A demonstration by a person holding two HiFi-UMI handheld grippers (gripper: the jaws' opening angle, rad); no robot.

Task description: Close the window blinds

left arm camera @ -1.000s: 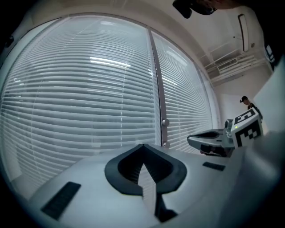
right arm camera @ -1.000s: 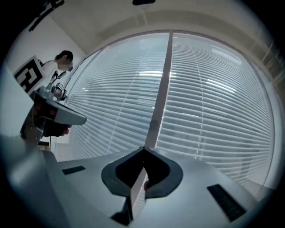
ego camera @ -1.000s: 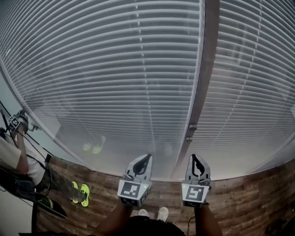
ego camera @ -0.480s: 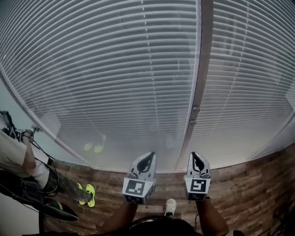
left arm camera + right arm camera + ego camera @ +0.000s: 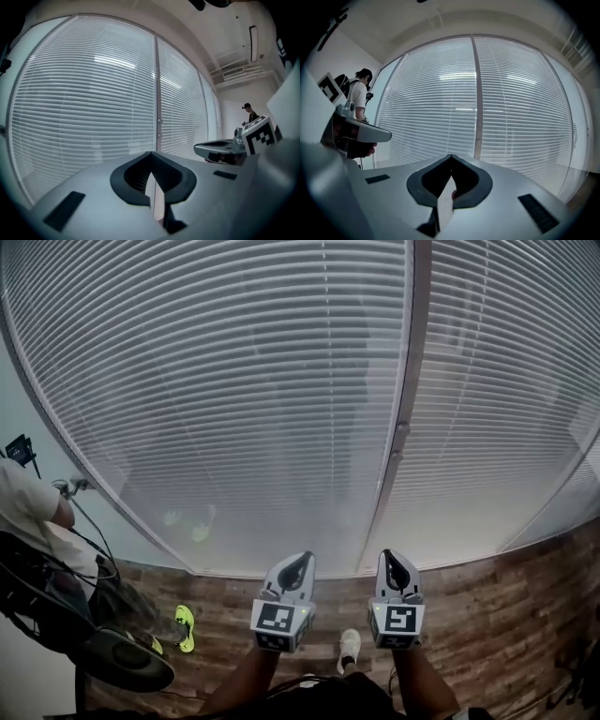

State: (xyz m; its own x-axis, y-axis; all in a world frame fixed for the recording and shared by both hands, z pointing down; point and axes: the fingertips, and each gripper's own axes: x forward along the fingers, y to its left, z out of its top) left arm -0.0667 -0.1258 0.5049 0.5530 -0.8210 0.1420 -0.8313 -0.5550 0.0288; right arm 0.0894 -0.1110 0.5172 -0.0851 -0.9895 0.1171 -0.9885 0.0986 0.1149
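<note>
While blinds (image 5: 234, 381) run offscreen, right tongs (image 5: 390, 557) shut — empty.

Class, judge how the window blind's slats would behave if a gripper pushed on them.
The slats look thin and long, so they would probably flex and swing rather than resist. Closely spaced and narrow, they likely feel light and might crease under a hard push.

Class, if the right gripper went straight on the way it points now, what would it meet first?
The right gripper would probably meet the blinds first, beside the upright post; nothing else shows in between, though depth is unclear.
</note>
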